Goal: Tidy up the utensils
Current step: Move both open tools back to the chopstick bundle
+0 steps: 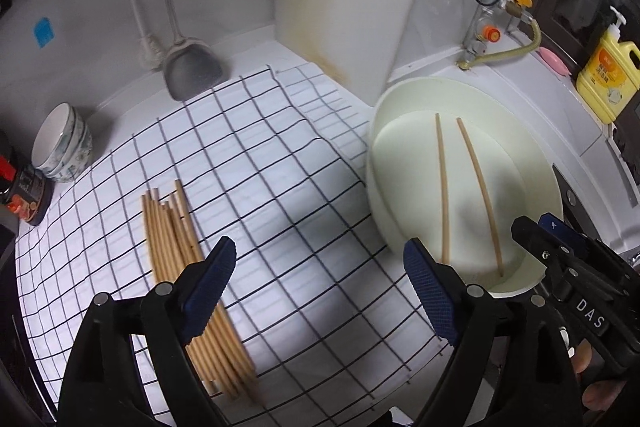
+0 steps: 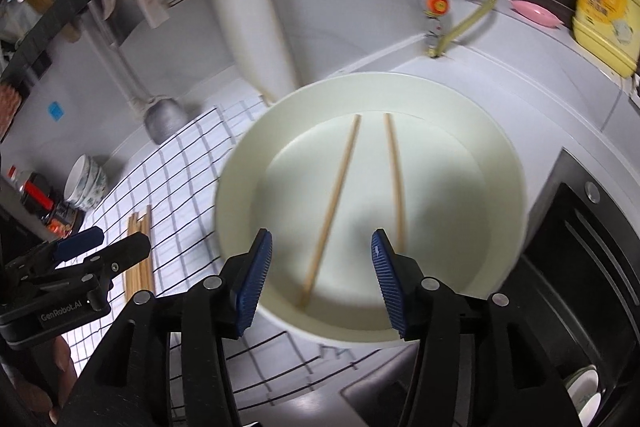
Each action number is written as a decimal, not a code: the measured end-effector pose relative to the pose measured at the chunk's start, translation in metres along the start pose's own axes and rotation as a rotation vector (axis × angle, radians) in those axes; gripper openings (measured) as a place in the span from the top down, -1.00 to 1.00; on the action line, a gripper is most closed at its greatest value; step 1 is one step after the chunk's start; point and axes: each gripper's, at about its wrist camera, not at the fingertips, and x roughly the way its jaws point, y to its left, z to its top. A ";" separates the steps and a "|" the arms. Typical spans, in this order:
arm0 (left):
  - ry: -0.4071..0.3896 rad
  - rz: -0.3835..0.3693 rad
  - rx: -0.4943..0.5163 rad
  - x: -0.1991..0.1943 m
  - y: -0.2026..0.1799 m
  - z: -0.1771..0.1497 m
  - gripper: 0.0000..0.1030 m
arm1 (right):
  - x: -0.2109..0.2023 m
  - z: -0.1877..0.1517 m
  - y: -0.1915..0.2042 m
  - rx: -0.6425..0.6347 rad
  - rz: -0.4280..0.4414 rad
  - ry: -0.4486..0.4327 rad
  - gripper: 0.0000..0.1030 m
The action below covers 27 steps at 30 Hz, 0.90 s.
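Chopsticks (image 2: 332, 211) occupy two locations. Two loose sticks lie apart from each other on the floor of a cream basin (image 2: 508, 179), both running roughly front to back; in the right wrist view the left stick is angled and the right stick (image 2: 396, 183) is nearly straight. The remaining sticks form a bundle of chopsticks (image 1: 176, 247) lying flat on a white cloth with a black grid (image 1: 280, 187), left of the basin and well apart from it.

Right gripper (image 2: 322, 275): both blue-padded fingers are spread wide and hold nothing. It hangs over the near rim of the basin, with the lower ends of the two loose sticks showing around the gap between its fingers. Whether a pad touches a stick cannot be determined.

Left gripper (image 1: 320, 283): fingers are likewise spread with nothing between them. It hangs above the cloth, its left finger in front of the bundle; contact cannot be determined.

The basin stands at the right edge of the cloth on a white counter (image 1: 520, 83). Behind the cloth, a grey spatula (image 1: 192, 67) leans against the wall. Stacked bowls (image 1: 60, 143) sit at the cloth's left corner. A yellow detergent bottle (image 1: 608, 67) and a pink soap dish (image 1: 554, 59) stand beyond the basin.
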 end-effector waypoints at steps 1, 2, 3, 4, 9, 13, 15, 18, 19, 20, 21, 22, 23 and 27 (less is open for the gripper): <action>-0.002 0.004 -0.007 -0.002 0.004 -0.001 -0.63 | 0.001 0.000 0.007 -0.013 0.005 0.005 0.01; -0.003 0.005 -0.020 -0.005 0.012 -0.004 -0.63 | 0.001 -0.001 0.012 -0.024 0.012 0.005 0.01; -0.005 0.006 -0.027 -0.007 0.017 -0.005 -0.63 | 0.000 -0.002 0.019 -0.038 0.020 0.003 0.00; -0.007 0.012 -0.034 -0.009 0.023 -0.008 -0.63 | 0.000 -0.002 0.025 -0.049 0.025 0.002 -0.01; -0.027 0.043 -0.080 -0.019 0.052 -0.021 -0.64 | 0.004 -0.006 0.055 -0.106 0.057 0.010 -0.02; -0.041 0.077 -0.120 -0.027 0.077 -0.033 -0.64 | 0.008 -0.013 0.077 -0.134 0.090 0.018 -0.03; -0.046 0.091 -0.141 -0.030 0.090 -0.039 -0.64 | 0.011 -0.018 0.089 -0.157 0.102 0.025 -0.03; -0.049 0.108 -0.180 -0.034 0.111 -0.050 -0.64 | 0.017 -0.026 0.107 -0.188 0.120 0.049 -0.03; -0.048 0.113 -0.193 -0.035 0.119 -0.054 -0.64 | 0.020 -0.028 0.115 -0.198 0.125 0.058 -0.03; -0.048 0.117 -0.203 -0.035 0.125 -0.057 -0.64 | 0.022 -0.030 0.120 -0.206 0.130 0.064 -0.03; -0.048 0.122 -0.209 -0.035 0.130 -0.059 -0.64 | 0.024 -0.031 0.124 -0.211 0.134 0.067 -0.03; -0.049 0.132 -0.217 -0.036 0.138 -0.063 -0.64 | 0.027 -0.034 0.132 -0.220 0.143 0.073 -0.03; -0.050 0.139 -0.222 -0.036 0.143 -0.066 -0.64 | 0.029 -0.036 0.137 -0.227 0.150 0.077 -0.03; -0.051 0.165 -0.248 -0.033 0.165 -0.075 -0.64 | 0.035 -0.043 0.159 -0.266 0.160 0.089 -0.03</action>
